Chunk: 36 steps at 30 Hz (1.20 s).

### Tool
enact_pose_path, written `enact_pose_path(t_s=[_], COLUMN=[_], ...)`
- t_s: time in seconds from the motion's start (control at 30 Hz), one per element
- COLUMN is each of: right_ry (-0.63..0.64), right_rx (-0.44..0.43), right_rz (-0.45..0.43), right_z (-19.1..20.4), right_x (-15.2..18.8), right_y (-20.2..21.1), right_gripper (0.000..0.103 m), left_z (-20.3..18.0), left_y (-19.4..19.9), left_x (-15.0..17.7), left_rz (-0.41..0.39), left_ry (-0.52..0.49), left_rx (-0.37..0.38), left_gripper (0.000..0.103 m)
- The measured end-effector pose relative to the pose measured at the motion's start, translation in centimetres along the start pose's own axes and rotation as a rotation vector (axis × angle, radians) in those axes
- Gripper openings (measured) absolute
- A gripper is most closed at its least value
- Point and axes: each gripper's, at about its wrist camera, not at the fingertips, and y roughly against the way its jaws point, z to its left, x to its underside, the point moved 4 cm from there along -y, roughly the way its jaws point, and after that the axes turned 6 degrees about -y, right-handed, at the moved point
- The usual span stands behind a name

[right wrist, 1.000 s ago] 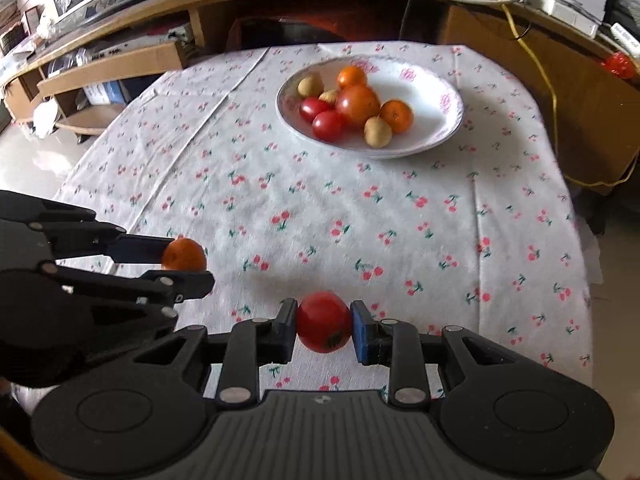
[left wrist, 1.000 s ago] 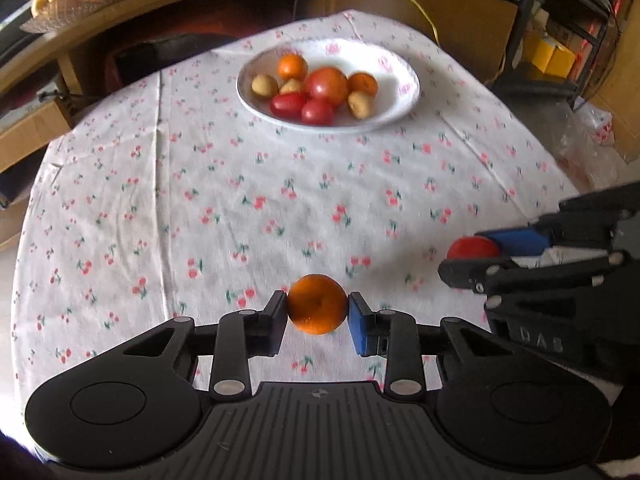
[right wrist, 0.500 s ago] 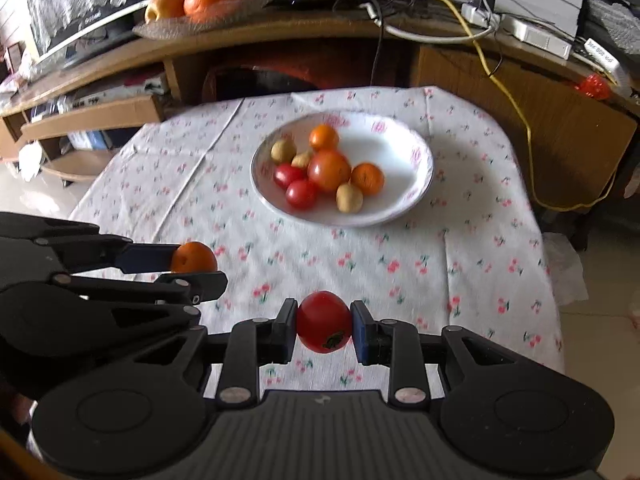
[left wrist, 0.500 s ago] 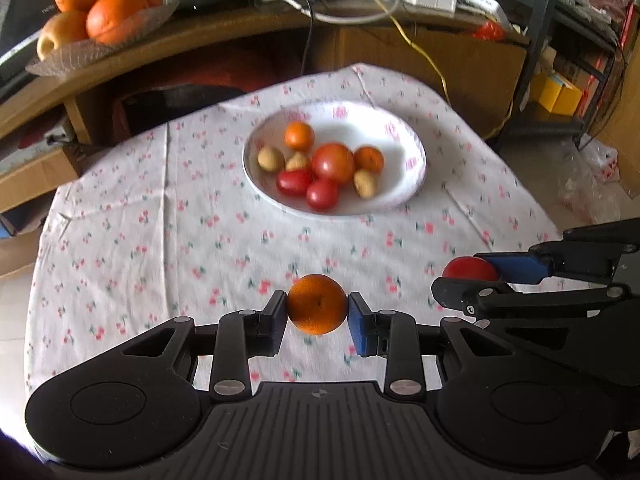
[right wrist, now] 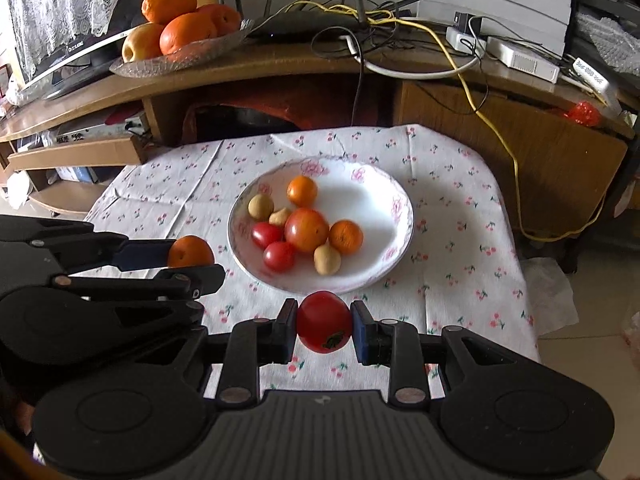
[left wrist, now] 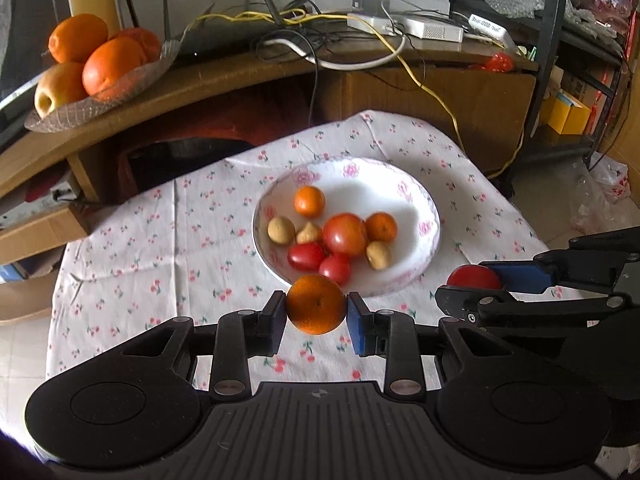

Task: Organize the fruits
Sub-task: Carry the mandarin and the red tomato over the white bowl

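Left gripper (left wrist: 316, 312) is clamped on an orange (left wrist: 316, 304); a tomato (right wrist: 324, 322) is clamped by the right gripper (right wrist: 324, 326), the plate (right wrist: 394, 236) at twelve o'clock.

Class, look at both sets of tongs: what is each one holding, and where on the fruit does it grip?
Left tongs pinch a small orange across its sides; right tongs pinch a red tomato across its sides, stem end facing down.

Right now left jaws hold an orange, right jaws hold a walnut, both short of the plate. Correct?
One error: the right gripper holds a red tomato, not a walnut, per the right wrist view. The left gripper does hold the orange, both short of the plate.
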Motion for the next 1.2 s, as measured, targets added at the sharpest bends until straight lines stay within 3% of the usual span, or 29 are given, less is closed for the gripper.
enact_pose_path(t_s=[0.8,1.2], right_ry=[-0.034,-0.049], right_rx=[-0.010,-0.017], right_rz=[-0.039,-0.018], right_z=[-1.7,-2.5], right_x=[-4.9,-6.6], right_y=[-2.9,-5.7], right_gripper=[0.029,0.029], left_z=[1.2,2.1], left_y=[-3.0,-5.7], left_x=[-4.7,-6.0], left_rz=[-0.027,0.002], left_ry=[0.009,0.031], left_rx=[-0.021,-0.013], left_gripper=[0.039,0.038])
